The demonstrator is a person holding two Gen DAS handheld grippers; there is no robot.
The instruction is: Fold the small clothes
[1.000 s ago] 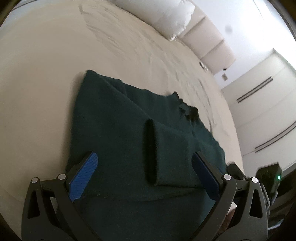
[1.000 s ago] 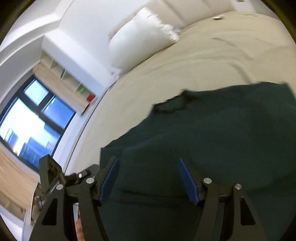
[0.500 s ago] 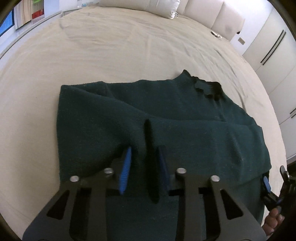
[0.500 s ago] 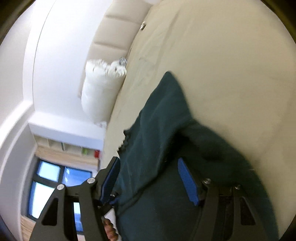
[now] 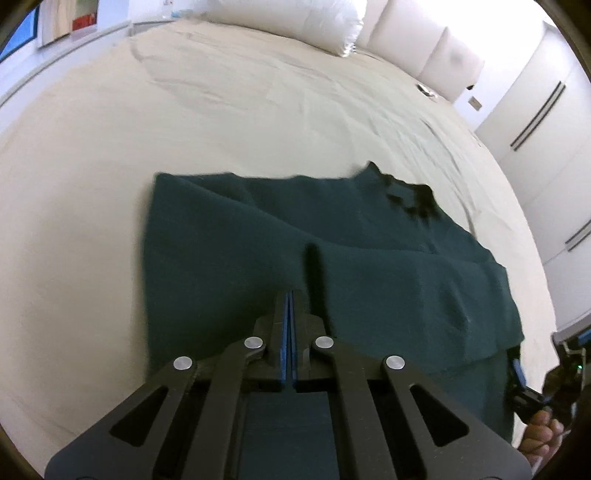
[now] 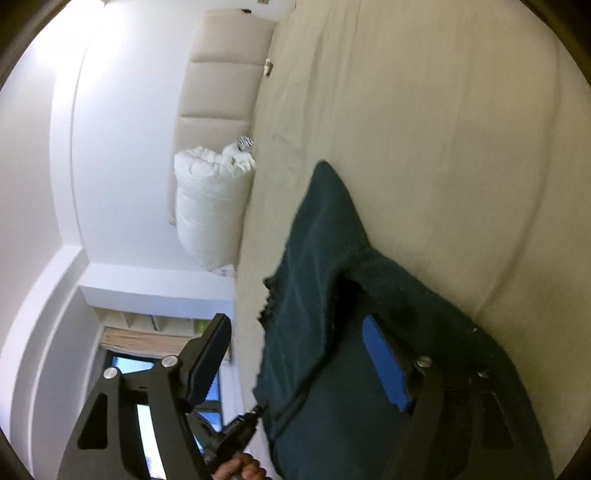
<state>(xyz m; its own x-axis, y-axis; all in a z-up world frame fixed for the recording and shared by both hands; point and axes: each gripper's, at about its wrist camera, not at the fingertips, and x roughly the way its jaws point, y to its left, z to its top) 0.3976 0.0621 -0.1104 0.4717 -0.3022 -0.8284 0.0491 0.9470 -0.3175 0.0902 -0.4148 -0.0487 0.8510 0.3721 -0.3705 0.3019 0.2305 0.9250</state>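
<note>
A dark green knit garment (image 5: pixel 332 258) lies on the cream bed sheet (image 5: pixel 240 110), with its sleeves folded in over the body. My left gripper (image 5: pixel 289 295) is shut on the garment's near hem, its blue pads pressed together over the cloth. My right gripper (image 6: pixel 295 362) is turned on its side and open at the garment's right edge (image 6: pixel 317 295). One blue pad (image 6: pixel 384 365) sits under a lifted flap of cloth; the other finger (image 6: pixel 207 362) is out in the air. The right gripper also shows in the left wrist view (image 5: pixel 517 369) at the garment's right corner.
White pillows (image 5: pixel 295 22) and a padded headboard (image 5: pixel 424 48) stand at the far end of the bed. Wardrobe doors (image 5: pixel 546 110) are on the right. A window and shelves (image 6: pixel 147 350) are on the left side of the room.
My left gripper has closed from wide open onto the garment's near hem. My right gripper has rolled onto its side and slid along the garment's right edge, staying open.
</note>
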